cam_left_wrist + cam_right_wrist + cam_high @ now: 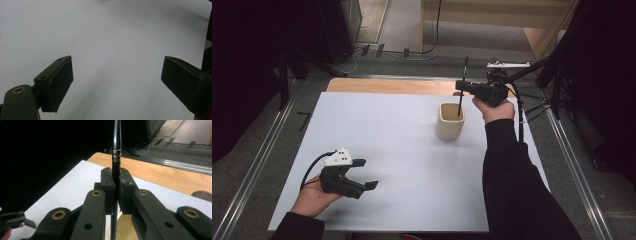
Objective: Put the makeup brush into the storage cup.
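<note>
One cream cup (450, 121), one black pen (461, 90) and two handheld grippers share a white table sheet (402, 165) laid over a wooden tabletop (392, 86). The cup stands toward 1 o'clock on the sheet. The right gripper (460, 86), held in the person's right hand (494, 107) at about 1 o'clock, is clenched on the pen, which stands upright with its lower end inside the cup; in the right gripper view the jaws of that gripper (116, 185) press tight on the pen (116, 157) from both sides, above the cup (123, 230). At 7 o'clock, the left gripper (365, 174) rests in the left hand (312, 197) with its jaws spread wide and released, holding nothing; the left gripper view shows that gripper (117, 80) over bare white sheet (105, 37).
</note>
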